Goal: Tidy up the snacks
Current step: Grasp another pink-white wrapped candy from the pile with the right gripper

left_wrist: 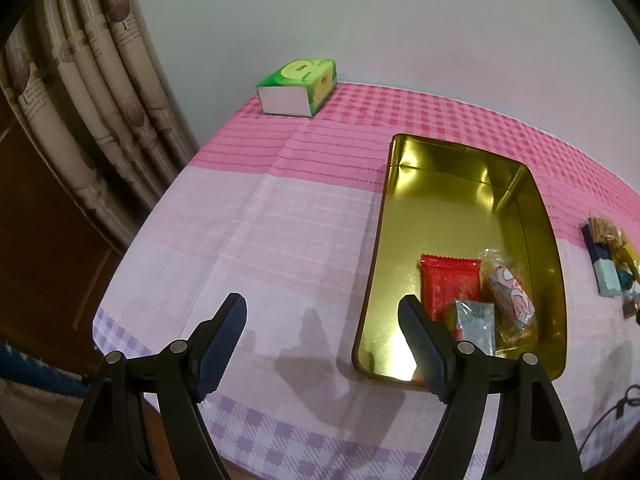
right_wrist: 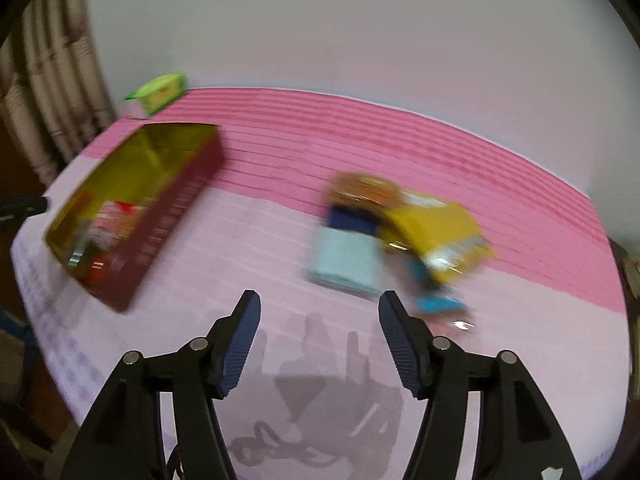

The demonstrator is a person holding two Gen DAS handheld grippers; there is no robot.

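An open tin with a gold inside lies on the pink checked cloth. In its near end are a red packet, a silver-grey packet and a clear packet with a pink print. My left gripper is open and empty, over the cloth just left of the tin. The right wrist view is blurred. There my right gripper is open and empty, short of a snack pile: a light blue box, a yellow packet, a dark blue pack and a small cyan packet. The tin's dark red wall is at the left.
A green tissue box stands at the table's far corner by the white wall. Patterned curtains hang to the left, past the table's edge. A dark cable lies at the near right. The snack pile shows at the right edge.
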